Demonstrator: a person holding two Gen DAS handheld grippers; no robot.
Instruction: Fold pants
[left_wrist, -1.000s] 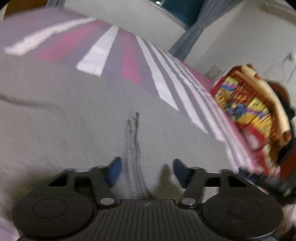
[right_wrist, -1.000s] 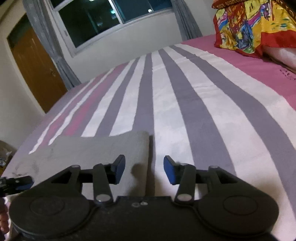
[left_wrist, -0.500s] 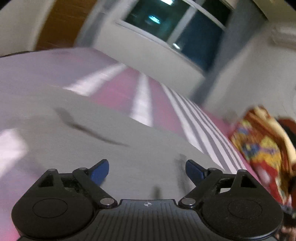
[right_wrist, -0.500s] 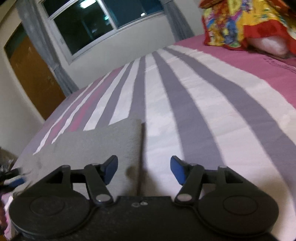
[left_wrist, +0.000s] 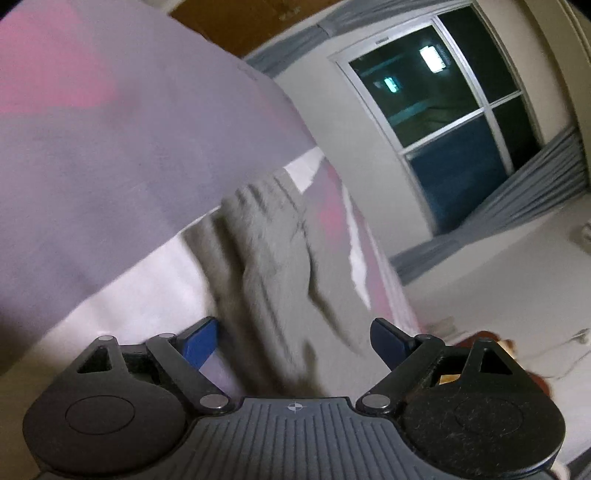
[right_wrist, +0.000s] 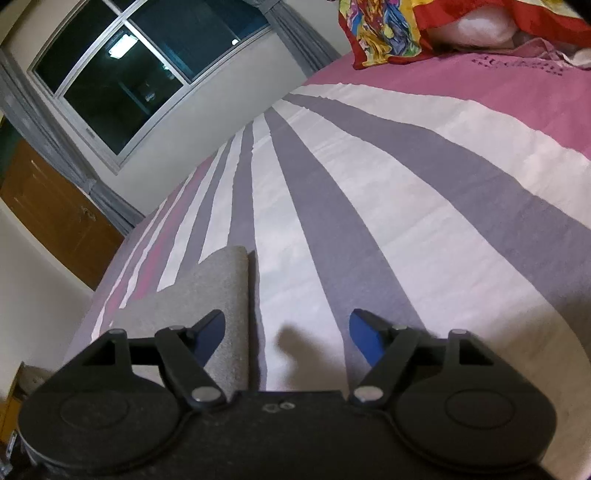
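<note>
Here the grey pants (left_wrist: 273, 266) lie on the striped bed (right_wrist: 406, 206), and the coming move turns on which hand has cloth in front of it. In the left wrist view a rumpled, ribbed end of the pants, possibly the waistband though blur makes that uncertain, runs straight ahead from between the blue pads and away toward the far side of the bed. Its long axis follows the line the left gripper (left_wrist: 293, 338) points along. The left jaws stand wide and released, cloth lying between them but not pinched.

In the right wrist view the pants (right_wrist: 214, 295) show as a flat folded panel with a clean straight edge. That edge runs away from the camera, just inside the left pad. So the cloth lies to the left of the right gripper (right_wrist: 286, 332), with bare bedspread between its pads. The right jaws are opening at this moment, with nothing pressed between them.

By my reading the left hand is the better placed of the two, already centred over fabric. The right would have to shift sideways toward the panel's edge before it could grip anything. Beyond the pants, the window (right_wrist: 140, 74) and a bright patterned cloth (right_wrist: 388, 33) sit at the far end.
</note>
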